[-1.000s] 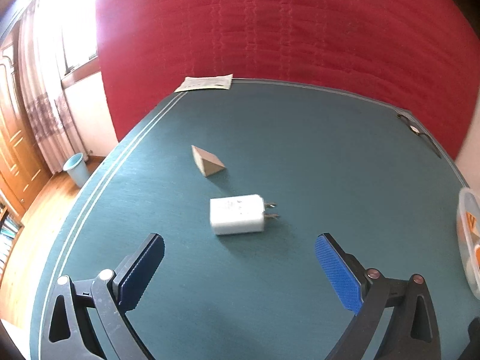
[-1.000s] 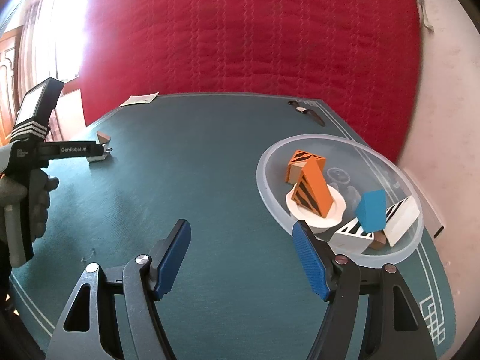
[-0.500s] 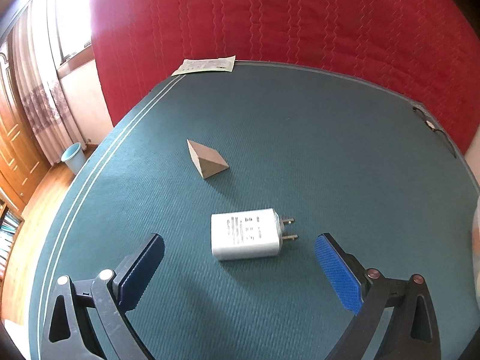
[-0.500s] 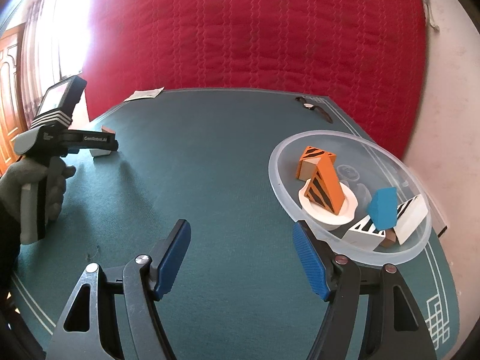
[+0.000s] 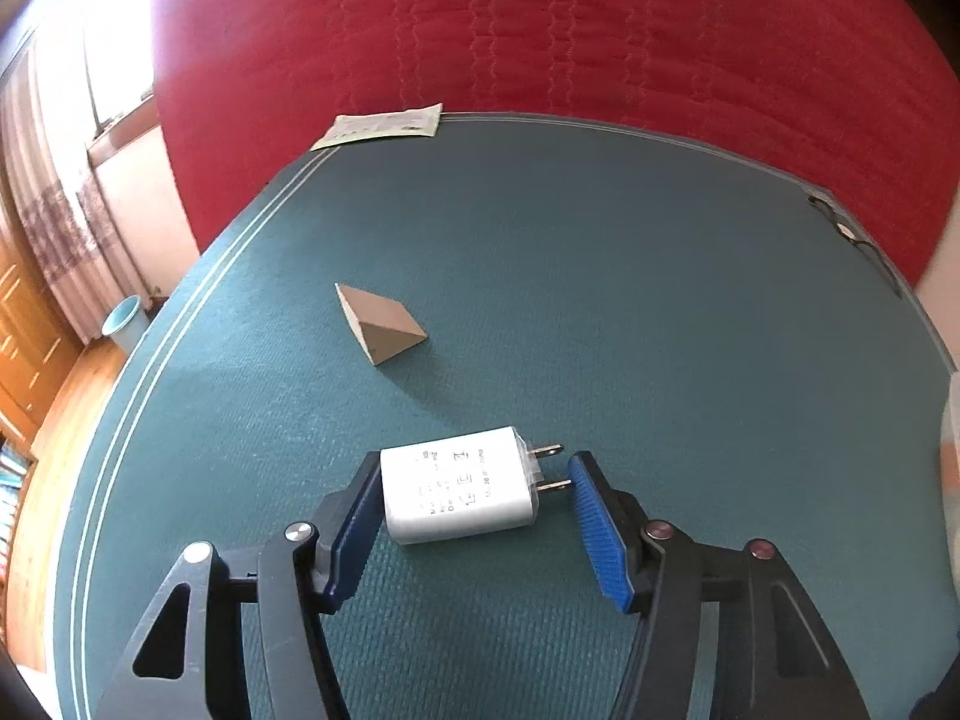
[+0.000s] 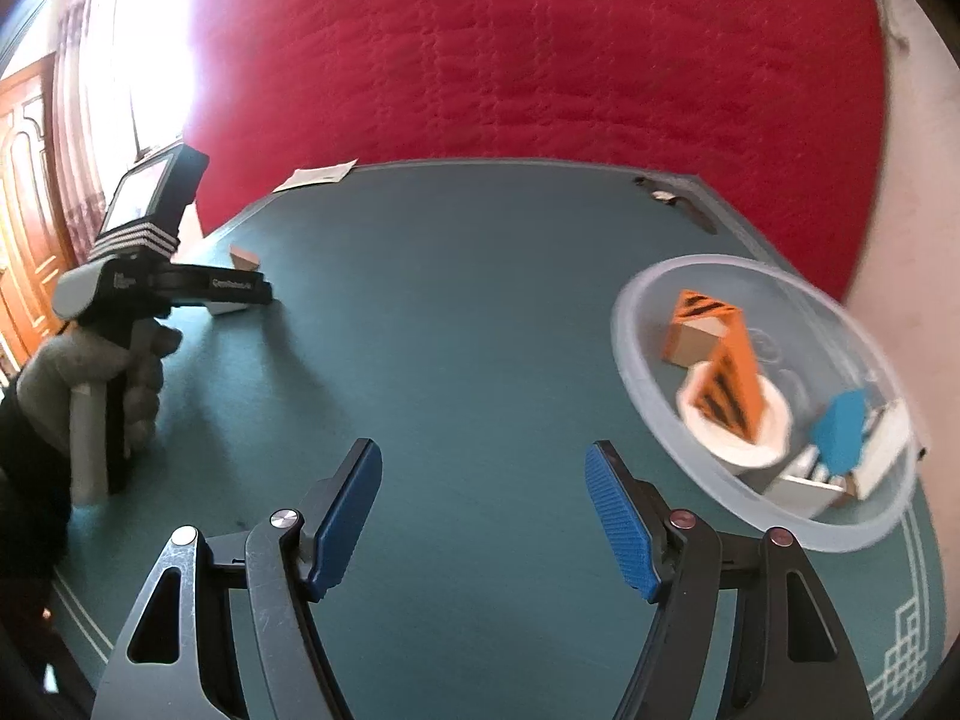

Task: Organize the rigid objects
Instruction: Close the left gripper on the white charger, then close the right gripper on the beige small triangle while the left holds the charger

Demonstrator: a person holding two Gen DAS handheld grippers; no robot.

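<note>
Bright daylight is pouring in from the window (image 5: 114, 60) at the upper left, and it is glaring so white there that the glass is washing out in both views. The wooden wedge (image 5: 381, 324) and the white charger (image 5: 459, 489) are casting soft shadows on the green table (image 5: 600, 276), and both are looking sharp. The round lens is bending the table edges and darkening the corners, while the clear bowl (image 6: 636, 324) in the right wrist view is looking smeared and blurry.
</note>
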